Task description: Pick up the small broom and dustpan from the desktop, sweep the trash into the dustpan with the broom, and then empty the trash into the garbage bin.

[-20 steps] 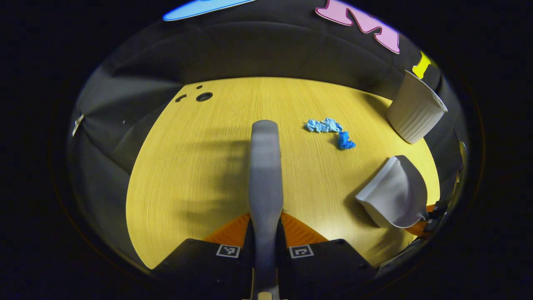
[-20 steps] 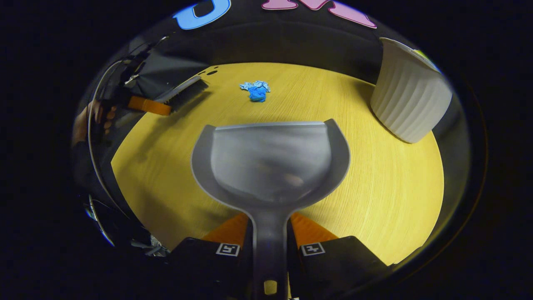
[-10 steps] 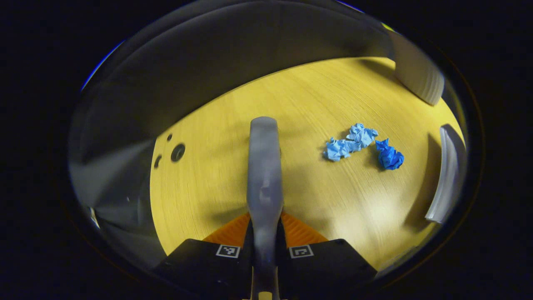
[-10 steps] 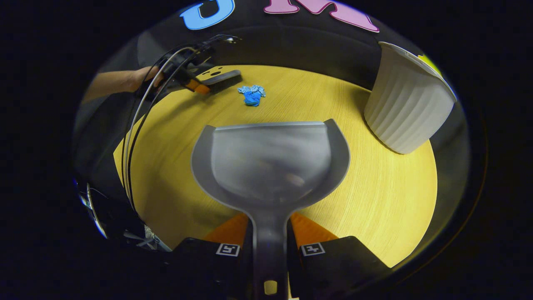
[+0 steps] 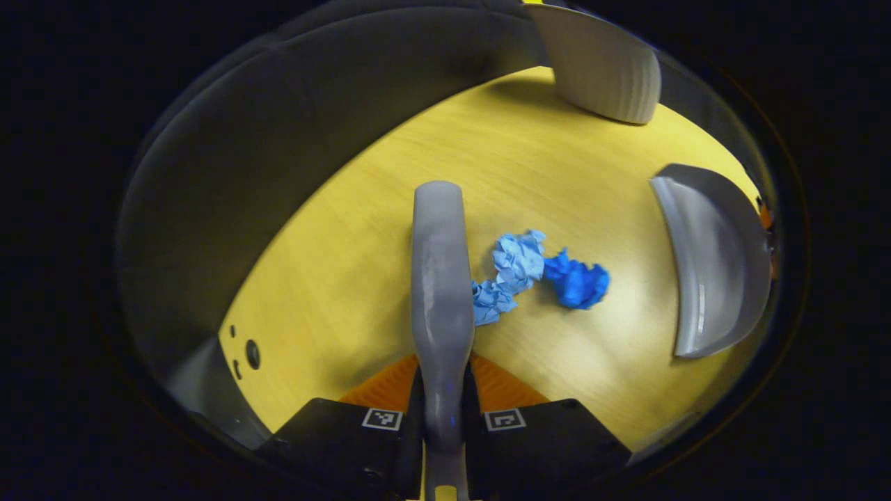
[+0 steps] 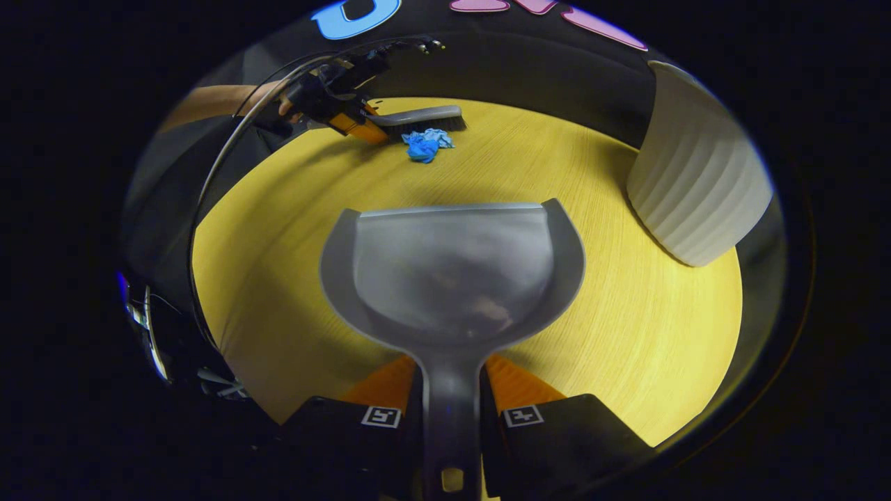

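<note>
Since the earlier frame, the broom (image 5: 438, 278) has travelled across the desktop (image 5: 348, 278) to the crumpled blue trash (image 5: 539, 275), and its head now lies directly against the light-blue wad, where previously it stood well apart. The left gripper (image 5: 443, 410) is clamped on the broom handle, both orange fingers (image 5: 390, 383) pressing its sides at the bottom of the left gripper view. In the right gripper view the same gripper (image 6: 348, 122) appears at the far left edge of the desktop, held by a hand (image 6: 285, 104), with the broom (image 6: 421, 118) bristles resting just behind the trash (image 6: 424, 145). The trash consists of two light-blue wads and one darker blue wad, touching one another. The right gripper (image 6: 451, 410) is clamped on the handle of the grey dustpan (image 6: 452, 271), both fingers pressing the handle. The dustpan mouth faces the trash, with bare desktop (image 6: 278, 229) between them. In the left gripper view the dustpan (image 5: 710, 264) stands to the right of the trash, apart from it. The white ribbed garbage bin (image 6: 696, 188) stands upright at the far right edge of the desktop, beside the dustpan and not touching it; it also appears in the left gripper view (image 5: 598, 66)
</note>
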A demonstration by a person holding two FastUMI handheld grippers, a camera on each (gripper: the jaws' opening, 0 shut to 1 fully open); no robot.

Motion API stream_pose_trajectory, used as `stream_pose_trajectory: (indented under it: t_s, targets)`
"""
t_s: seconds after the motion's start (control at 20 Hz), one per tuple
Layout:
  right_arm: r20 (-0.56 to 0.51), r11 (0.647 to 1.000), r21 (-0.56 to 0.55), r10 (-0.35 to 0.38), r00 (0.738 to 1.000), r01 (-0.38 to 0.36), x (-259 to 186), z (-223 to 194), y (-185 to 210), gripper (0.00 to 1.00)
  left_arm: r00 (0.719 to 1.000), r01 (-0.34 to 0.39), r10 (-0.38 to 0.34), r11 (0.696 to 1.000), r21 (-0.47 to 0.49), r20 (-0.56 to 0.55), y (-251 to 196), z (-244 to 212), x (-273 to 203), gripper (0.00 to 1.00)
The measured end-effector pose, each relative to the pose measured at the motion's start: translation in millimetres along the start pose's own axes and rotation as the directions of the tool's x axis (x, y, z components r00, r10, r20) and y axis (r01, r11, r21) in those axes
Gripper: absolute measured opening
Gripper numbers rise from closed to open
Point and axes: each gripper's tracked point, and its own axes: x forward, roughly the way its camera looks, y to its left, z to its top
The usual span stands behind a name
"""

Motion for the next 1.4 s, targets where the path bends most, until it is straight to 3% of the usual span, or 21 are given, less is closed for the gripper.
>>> stream_pose_trajectory:
  t_s: [0.15,0.3,0.45,0.6,0.8,1.0,1.05,1.15,1.2,1.4]
  targets:
    - [0.002,1.000,-0.010,0.002,1.000,-0.002,1.0,-2.2,-0.4,0.38,0.994,0.113,-0.112,0.990,0.086,-0.011,-51.1,4.4,-11.8,0.29]
    - [0.010,1.000,-0.013,0.008,1.000,-0.008,3.4,-3.1,-1.2,0.38,0.970,0.244,-0.240,0.964,0.107,-0.042,-105.9,2.2,-22.3,0.28]
    - [0.016,1.000,-0.016,0.013,1.000,-0.013,3.7,-3.3,-2.5,0.38,0.963,0.269,-0.266,0.959,0.088,-0.048,-125.7,5.7,-30.4,0.29]
    - [0.024,1.000,-0.009,0.012,1.000,-0.012,5.5,-2.0,-2.4,0.38,0.937,0.342,-0.335,0.938,0.061,-0.098,-156.3,6.7,-47.4,0.29]
    - [0.031,1.000,0.012,0.008,0.999,-0.009,4.9,-1.9,-2.4,0.39,0.927,0.371,-0.372,0.928,-0.022,-0.052,-176.6,21.0,-63.5,0.31]
    - [0.050,0.999,0.043,-0.017,0.999,0.015,5.9,0.5,-8.6,0.38,0.944,0.328,-0.320,0.934,-0.140,0.076,-174.2,32.2,-78.4,0.28]
    - [0.054,0.998,0.056,-0.032,0.998,0.029,5.1,1.1,-12.8,0.38,0.941,0.334,-0.316,0.924,-0.187,0.120,-175.4,31.1,-86.1,0.31]
    - [0.069,0.994,0.101,-0.049,0.996,0.042,-1.0,4.4,-11.6,0.38,0.935,0.336,-0.288,0.905,-0.261,0.207,-174.5,21.8,-99.3,0.26]
    - [0.080,0.992,0.115,-0.065,0.995,0.056,-4.4,4.0,-10.4,0.38,0.933,0.328,-0.262,0.901,-0.285,0.246,-171.3,16.5,-102.4,0.31]
    - [0.096,0.984,0.132,-0.136,0.986,0.123,-34.7,9.9,-12.1,0.38,0.926,0.270,-0.134,0.889,-0.371,0.353,-153.4,-18.4,-116.8,0.29]
